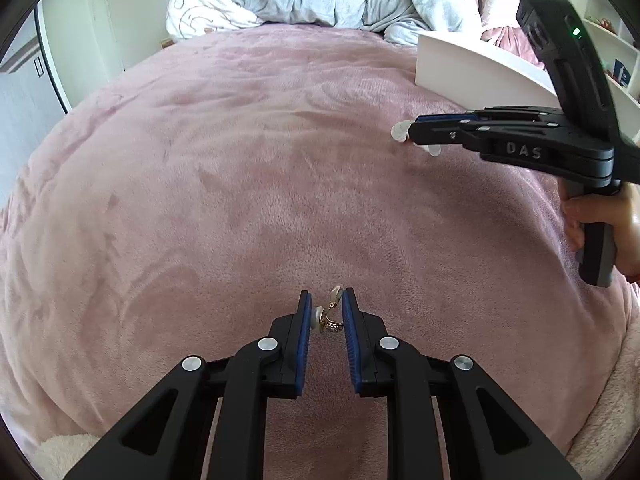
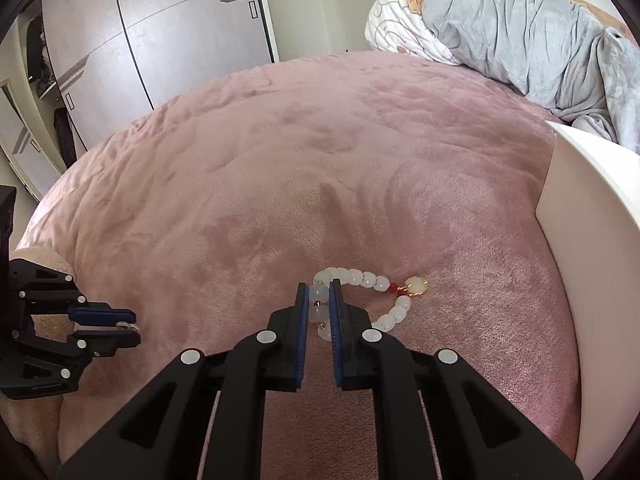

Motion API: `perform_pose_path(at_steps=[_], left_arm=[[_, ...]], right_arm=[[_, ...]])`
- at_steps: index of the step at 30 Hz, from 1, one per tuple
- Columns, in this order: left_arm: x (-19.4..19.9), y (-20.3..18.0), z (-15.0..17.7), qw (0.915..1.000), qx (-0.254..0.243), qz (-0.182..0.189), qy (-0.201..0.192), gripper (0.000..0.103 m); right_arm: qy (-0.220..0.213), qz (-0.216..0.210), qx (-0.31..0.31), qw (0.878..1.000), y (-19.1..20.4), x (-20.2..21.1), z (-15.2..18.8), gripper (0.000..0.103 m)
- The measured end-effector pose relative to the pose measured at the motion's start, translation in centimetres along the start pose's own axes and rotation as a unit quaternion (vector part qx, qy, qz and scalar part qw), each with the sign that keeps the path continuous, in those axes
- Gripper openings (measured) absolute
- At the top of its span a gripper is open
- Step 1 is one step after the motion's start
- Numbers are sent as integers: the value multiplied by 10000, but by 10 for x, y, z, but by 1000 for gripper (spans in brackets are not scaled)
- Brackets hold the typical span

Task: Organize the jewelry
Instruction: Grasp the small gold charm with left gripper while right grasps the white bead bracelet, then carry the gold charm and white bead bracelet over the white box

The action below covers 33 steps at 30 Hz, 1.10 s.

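Observation:
A small gold earring with a white clip (image 1: pixel 329 318) sits between the pads of my left gripper (image 1: pixel 326 300), which is closed on it just above the pink blanket (image 1: pixel 240 160). The left gripper also shows in the right wrist view (image 2: pixel 128 330). My right gripper (image 2: pixel 319 294) is shut on a white bead bracelet (image 2: pixel 356 278) with a red bead and a gold charm (image 2: pixel 416 286), which lies on the blanket. In the left wrist view the right gripper (image 1: pixel 412 136) is at the right, with beads (image 1: pixel 400 131) showing at its tips.
A white box (image 2: pixel 580 220) stands on the bed just right of the bracelet; it also shows in the left wrist view (image 1: pixel 460 64). A grey duvet (image 2: pixel 520 20) and pillow (image 2: pixel 400 28) lie at the bed's far end. Wardrobe doors (image 2: pixel 160 40) stand beyond.

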State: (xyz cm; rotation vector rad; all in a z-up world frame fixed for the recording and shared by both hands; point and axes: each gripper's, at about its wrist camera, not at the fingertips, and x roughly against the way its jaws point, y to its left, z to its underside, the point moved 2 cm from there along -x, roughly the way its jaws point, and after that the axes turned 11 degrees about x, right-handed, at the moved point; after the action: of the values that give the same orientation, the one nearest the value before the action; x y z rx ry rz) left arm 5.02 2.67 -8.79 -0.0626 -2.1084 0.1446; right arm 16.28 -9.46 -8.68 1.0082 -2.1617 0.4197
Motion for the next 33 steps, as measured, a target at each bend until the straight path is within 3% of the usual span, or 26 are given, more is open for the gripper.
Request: perform_pose_path(at_steps=[6, 12, 19, 25, 28, 33], left_arm=[[29, -2, -6, 9988, -63, -58, -472, 21], [50, 2, -11, 9977, 68, -79, -665, 21], [69, -10, -20, 9965, -170, -71, -809, 21], [77, -31, -45, 9953, -331, 56, -907, 21], [80, -43, -60, 9941, -438, 104, -985, 21], [84, -65, -99, 9920, -549, 250, -1110, 21]], right_arm=[[-612, 39, -51, 9981, 4, 50, -20, 11], [-1017, 208, 69, 9946, 11, 92, -32, 11], [-1584, 409, 16, 9865, 7, 143, -40, 11], [-1870, 614, -111, 9804, -6, 170, -38, 11], [-2037, 520, -335, 9771, -18, 181, -33, 11], [-2198, 671, -559, 9716, -38, 197, -23, 11]])
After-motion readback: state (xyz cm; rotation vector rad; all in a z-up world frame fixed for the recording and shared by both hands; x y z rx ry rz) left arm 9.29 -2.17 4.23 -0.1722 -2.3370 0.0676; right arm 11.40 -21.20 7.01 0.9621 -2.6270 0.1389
